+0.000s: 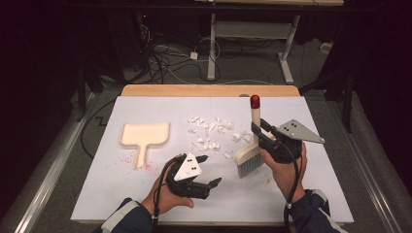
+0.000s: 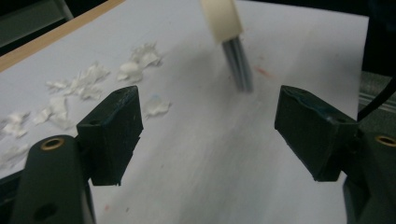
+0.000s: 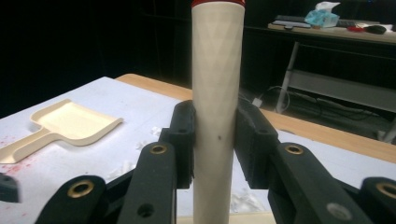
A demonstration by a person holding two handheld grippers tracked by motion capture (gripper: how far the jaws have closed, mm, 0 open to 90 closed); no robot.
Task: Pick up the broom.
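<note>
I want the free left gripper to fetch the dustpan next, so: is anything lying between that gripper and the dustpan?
Nothing visible does. The left gripper, jaws open and empty, hangs over bare white tabletop; the dustpan lies farther up and to its left, handle toward the person. The paper scraps and the brush in the right gripper are off to the right.

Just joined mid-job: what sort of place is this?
Probably a lab or workshop: a white-covered wooden table set up for recording, tangled cables on the floor, and a metal-legged workbench behind.

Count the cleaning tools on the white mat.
2. The brush stands upright in the right claw, right of the paper scraps; the dustpan lies flat at the mat's left.
</note>
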